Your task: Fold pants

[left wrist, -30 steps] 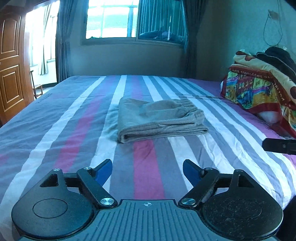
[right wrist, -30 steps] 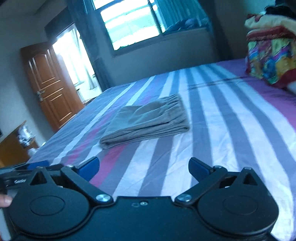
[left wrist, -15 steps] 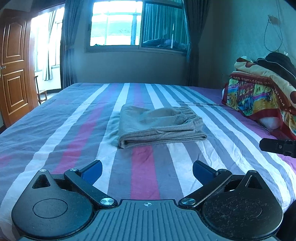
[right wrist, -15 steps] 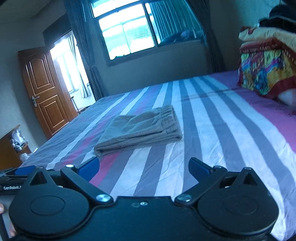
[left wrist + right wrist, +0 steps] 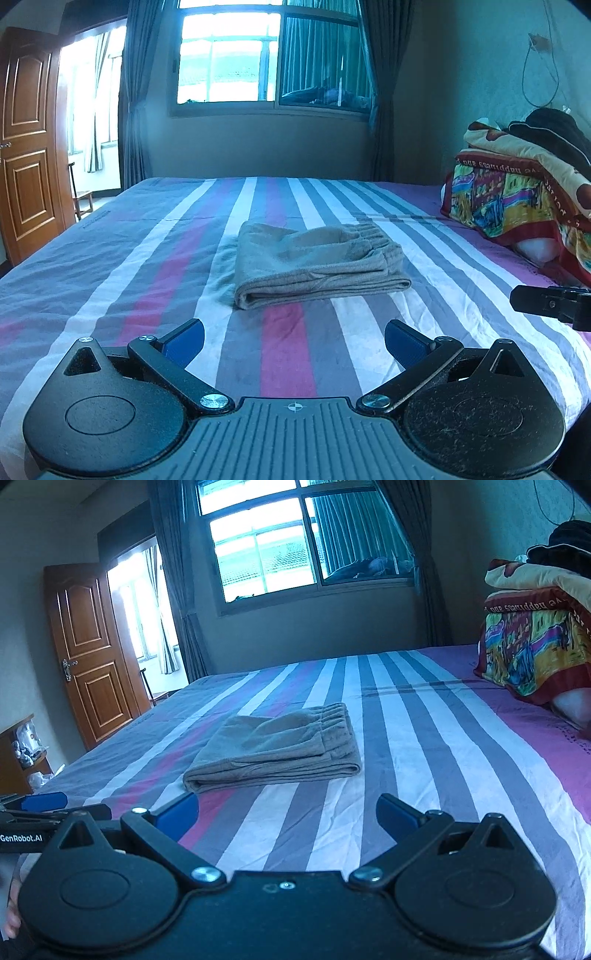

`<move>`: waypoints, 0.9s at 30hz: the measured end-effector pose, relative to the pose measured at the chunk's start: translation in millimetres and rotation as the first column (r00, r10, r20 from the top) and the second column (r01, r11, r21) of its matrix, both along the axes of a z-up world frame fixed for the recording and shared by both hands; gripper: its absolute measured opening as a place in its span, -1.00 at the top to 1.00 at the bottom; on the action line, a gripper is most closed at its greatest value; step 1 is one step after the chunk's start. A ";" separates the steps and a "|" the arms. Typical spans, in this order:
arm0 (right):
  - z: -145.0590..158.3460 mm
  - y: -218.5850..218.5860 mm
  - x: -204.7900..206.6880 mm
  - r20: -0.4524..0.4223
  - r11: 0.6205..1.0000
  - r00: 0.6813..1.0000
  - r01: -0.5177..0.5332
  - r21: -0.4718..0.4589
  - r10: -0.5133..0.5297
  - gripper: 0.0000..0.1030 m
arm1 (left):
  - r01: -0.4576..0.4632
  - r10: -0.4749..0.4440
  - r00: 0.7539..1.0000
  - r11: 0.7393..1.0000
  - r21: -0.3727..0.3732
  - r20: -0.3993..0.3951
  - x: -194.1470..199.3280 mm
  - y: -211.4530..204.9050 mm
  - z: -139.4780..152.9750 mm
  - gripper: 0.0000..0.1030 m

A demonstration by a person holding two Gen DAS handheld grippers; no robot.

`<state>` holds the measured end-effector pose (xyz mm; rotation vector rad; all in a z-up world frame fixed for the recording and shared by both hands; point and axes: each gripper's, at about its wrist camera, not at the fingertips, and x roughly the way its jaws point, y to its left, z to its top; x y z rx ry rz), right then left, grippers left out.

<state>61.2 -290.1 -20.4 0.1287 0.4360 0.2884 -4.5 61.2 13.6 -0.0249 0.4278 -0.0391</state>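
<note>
On striped bed (image 5: 110,280), folded pants (image 5: 314,262), both grippers apart.

Pants (image 5: 317,260) plain grey-tan; bed sheet (image 5: 110,280) striped lengthwise in grey, white, pink and purple. Folded blanket (image 5: 509,199) at the sheet's right edge multicoloured: red, yellow, blue. Gripper pads (image 5: 184,339) blue, door (image 5: 88,650) brown wood.

Both cameras are sitting just behind their own spread fingers, looking forward and slightly down across the striped bed (image 5: 110,266) toward the window (image 5: 229,62). The left wrist view is facing the folded pants (image 5: 317,264) straight ahead of its fingers, well beyond their tips. The right wrist view is seeing the pants (image 5: 277,749) ahead and slightly left. Both are sharing bed, pants, window, door (image 5: 88,646) and blanket pile (image 5: 517,192).
</note>
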 end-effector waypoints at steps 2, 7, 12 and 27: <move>0.6 0.6 -0.3 0.002 1.000 1.000 0.005 -0.005 -0.005 -0.99 | -0.003 0.003 1.000 1.000 0.001 0.007 -0.5 -0.2 0.8 -1.00; 1.3 2.5 -1.9 0.010 1.000 1.000 0.005 -0.009 -0.005 -0.99 | -0.004 0.004 1.000 1.000 0.001 0.013 -0.7 0.2 2.0 -1.00; 4.4 4.0 -3.6 0.019 1.000 1.000 0.001 -0.004 -0.001 -0.99 | 0.000 0.000 1.000 1.000 -0.003 0.021 -1.1 -0.5 3.0 -1.00; 6.0 4.3 -5.8 0.035 1.000 0.999 0.001 -0.010 0.000 -0.99 | -0.005 0.005 1.000 1.000 -0.002 0.017 -1.6 -0.4 3.1 -1.00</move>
